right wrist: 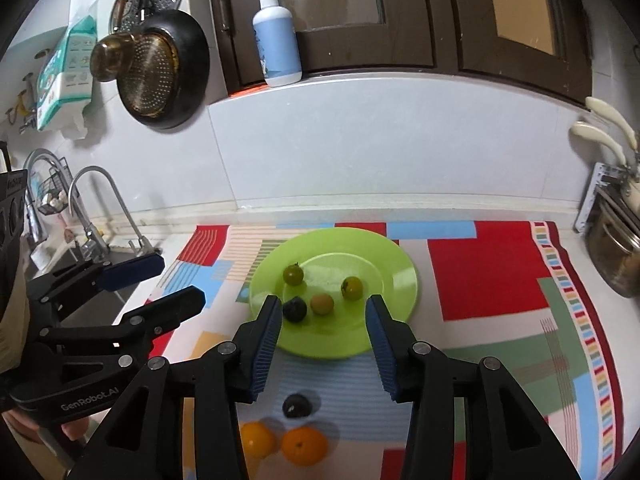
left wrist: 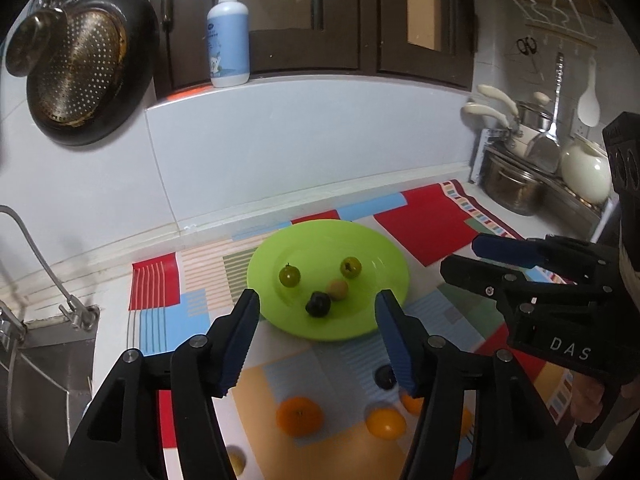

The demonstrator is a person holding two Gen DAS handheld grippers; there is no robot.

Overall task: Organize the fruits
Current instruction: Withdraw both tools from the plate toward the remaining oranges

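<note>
Below my right hand-held gripper [right wrist: 320,344], fingers apart, lay dark fruit [right wrist: 296,405]; best lowered straight, squeezed gently.

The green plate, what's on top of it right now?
On the green plate sit four small fruits: two green ones, a tan one and a dark one. The right gripper's finger partly covers the plate's near left edge.

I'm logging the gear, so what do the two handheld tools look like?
Both are black plastic with silver pivot pins and ribbed blue pads inside the fingers. The left tool bears white "GenRobot.AI" lettering; the right tool reads "DAS". No cables show.
</note>
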